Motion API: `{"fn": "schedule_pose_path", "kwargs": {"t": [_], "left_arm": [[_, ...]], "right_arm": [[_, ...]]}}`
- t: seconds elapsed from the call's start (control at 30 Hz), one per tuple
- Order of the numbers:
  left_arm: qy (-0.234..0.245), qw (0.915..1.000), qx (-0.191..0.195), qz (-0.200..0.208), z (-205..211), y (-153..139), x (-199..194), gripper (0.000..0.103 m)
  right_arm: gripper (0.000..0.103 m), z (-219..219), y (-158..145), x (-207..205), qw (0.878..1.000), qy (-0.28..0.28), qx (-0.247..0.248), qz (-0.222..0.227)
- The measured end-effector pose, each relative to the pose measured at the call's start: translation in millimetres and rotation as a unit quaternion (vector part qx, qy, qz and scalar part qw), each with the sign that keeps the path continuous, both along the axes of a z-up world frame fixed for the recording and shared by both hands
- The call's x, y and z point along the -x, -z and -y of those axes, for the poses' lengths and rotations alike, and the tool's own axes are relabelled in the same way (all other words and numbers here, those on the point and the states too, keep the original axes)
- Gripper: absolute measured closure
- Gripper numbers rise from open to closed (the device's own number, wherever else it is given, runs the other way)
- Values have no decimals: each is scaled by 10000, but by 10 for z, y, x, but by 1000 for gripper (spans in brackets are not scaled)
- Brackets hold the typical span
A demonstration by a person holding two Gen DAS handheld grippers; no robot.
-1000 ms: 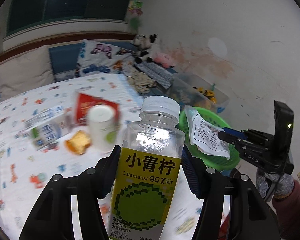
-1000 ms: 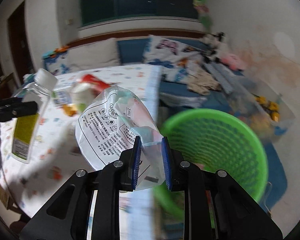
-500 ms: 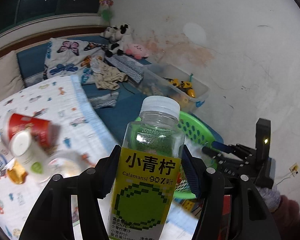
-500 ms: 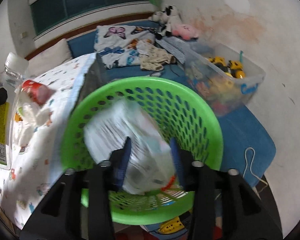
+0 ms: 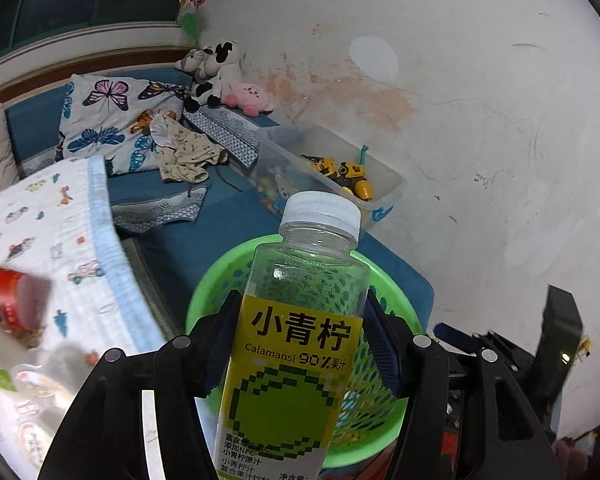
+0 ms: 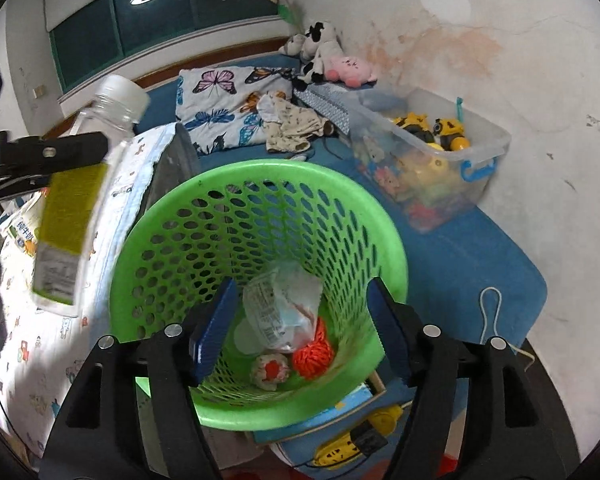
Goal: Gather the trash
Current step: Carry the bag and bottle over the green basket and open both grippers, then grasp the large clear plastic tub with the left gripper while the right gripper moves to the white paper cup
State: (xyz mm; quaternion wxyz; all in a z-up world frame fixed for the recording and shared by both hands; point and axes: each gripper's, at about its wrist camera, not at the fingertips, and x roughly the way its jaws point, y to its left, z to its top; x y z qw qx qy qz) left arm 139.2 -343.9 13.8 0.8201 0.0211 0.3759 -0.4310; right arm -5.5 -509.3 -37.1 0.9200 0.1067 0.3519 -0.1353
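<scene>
My left gripper (image 5: 300,354) is shut on a clear plastic bottle (image 5: 296,344) with a white cap and a yellow-green label, held upright just in front of the green mesh basket (image 5: 216,280). From the right wrist view the same bottle (image 6: 76,208) shows at the left, beside the basket (image 6: 260,176). My right gripper (image 6: 302,332) hangs over the basket mouth, its jaws opening with nothing gripped. A crumpled clear plastic wrapper (image 6: 284,308) lies inside the basket on an orange ball (image 6: 314,354) and other scraps.
A table with a white patterned cloth (image 5: 60,248) stands left of the basket, bearing a red cup (image 5: 8,300) and other litter. A clear toy bin (image 6: 432,156) sits on a blue mat (image 6: 480,256) behind the basket, near the wall. Pillows and plush toys (image 6: 324,60) lie farther back.
My right gripper swung over the basket, opened and let go of the plastic wrapper, which dropped inside. My left gripper carried the bottle from over the table toward the basket.
</scene>
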Motion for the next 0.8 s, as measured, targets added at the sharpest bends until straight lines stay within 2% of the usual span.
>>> {"fn": "schedule_pose_path", "kwargs": {"t": [0.2, 0.27, 0.4, 0.6, 0.8], "left_arm": [[-105, 9999, 21, -108, 174, 94, -44, 43], [-106, 9998, 60, -124, 182, 89, -21, 25], [-86, 9999, 6, 52, 108, 39, 71, 24], [-354, 9990, -164, 224, -289, -14, 154, 24], [-1093, 9936, -271, 118, -922, 34, 71, 24]], "right_arm": [[34, 58, -35, 129, 9999, 118, 0, 74], [34, 58, -47, 162, 9999, 127, 5, 87], [34, 30, -73, 194, 9998, 120, 6, 147], [32, -158, -123, 181, 9997, -123, -24, 228], [29, -423, -216, 100, 9986, -432, 63, 301]]}}
